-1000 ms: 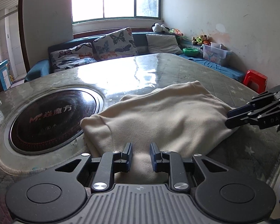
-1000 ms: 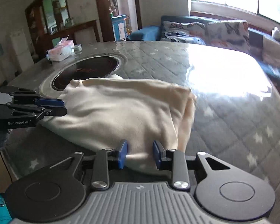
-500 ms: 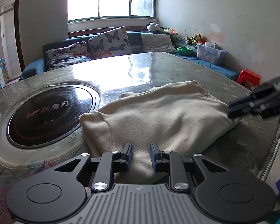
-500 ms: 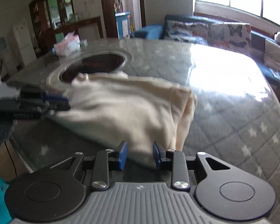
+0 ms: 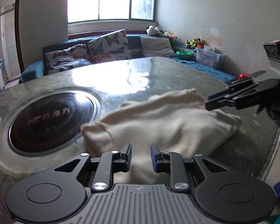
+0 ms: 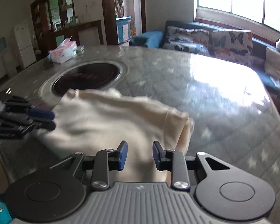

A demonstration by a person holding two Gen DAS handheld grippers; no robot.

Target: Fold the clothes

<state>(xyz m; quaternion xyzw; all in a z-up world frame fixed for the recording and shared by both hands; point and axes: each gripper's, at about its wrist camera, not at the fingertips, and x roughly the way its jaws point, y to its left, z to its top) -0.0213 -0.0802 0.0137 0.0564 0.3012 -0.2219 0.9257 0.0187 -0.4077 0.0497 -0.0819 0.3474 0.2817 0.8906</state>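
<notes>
A: Far left of the left wrist view, the round black glass cooktop (image 5: 50,120) sits sunk into the grey-green quilted table (image 5: 158,71), glare from the window across its surface.

B: Just right of it, the cream folded fleece garment (image 5: 164,123) lies on the near part of the table, one corner right at the cooktop's rim.

A: The left hand-held gripper (image 5: 141,155) is at the garment's near edge. Its fingers stand a little apart with cream cloth between them; whether the pads actually pinch it, I cannot tell.

B: And at the right edge, the right hand-held gripper (image 5: 211,103) comes in side-on over the garment's right corner.

A: Switching to the right wrist view, a pink tissue pack (image 6: 63,51) sits at the table's far left edge. The left hand-held gripper (image 6: 50,120) shows blurred at the garment's left corner.

B: The garment (image 6: 110,119) is blurred too. The right hand-held gripper (image 6: 140,154) has its blue pads (image 6: 123,154) slightly apart with cloth in the gap; a real grip cannot be made out.

A: Right of that, bare glossy table (image 6: 224,97).
</notes>
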